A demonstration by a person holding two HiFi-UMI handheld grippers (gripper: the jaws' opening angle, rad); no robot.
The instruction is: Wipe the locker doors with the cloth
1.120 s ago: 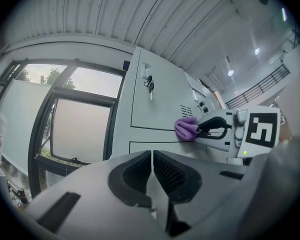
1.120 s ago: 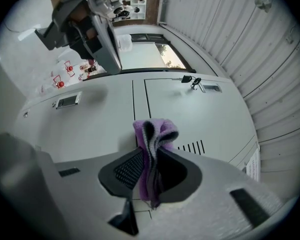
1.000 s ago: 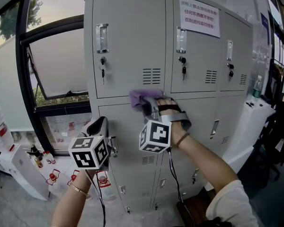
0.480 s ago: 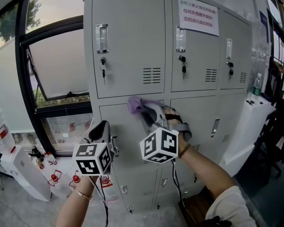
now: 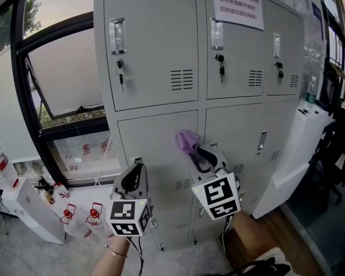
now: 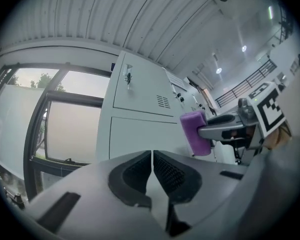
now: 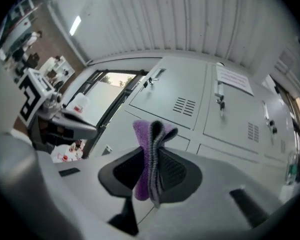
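Observation:
A grey bank of lockers (image 5: 155, 56) fills the head view, with upper doors and lower doors (image 5: 155, 148). My right gripper (image 5: 196, 152) points up at the lower middle door and is shut on a folded purple cloth (image 5: 186, 139). The right gripper view shows the cloth (image 7: 149, 154) pinched between the black pads (image 7: 176, 170), seemingly a little off the door. My left gripper (image 5: 135, 177) hangs lower left of it, shut with nothing between its jaws, as the left gripper view (image 6: 152, 170) shows. That view also has the cloth (image 6: 194, 132) to the right.
Handles and keyed locks (image 5: 119, 68) stick out from the upper doors, and a paper notice (image 5: 237, 4) is on one. A window (image 5: 57, 68) is at left, with a white cabinet (image 5: 29, 209) and red-capped bottles (image 5: 93, 214) on the floor. A white stand (image 5: 293, 148) is right.
Both grippers have dropped and drawn back from the lockers. The cloth has gone from the seam under the upper doors down to in front of the lower door.

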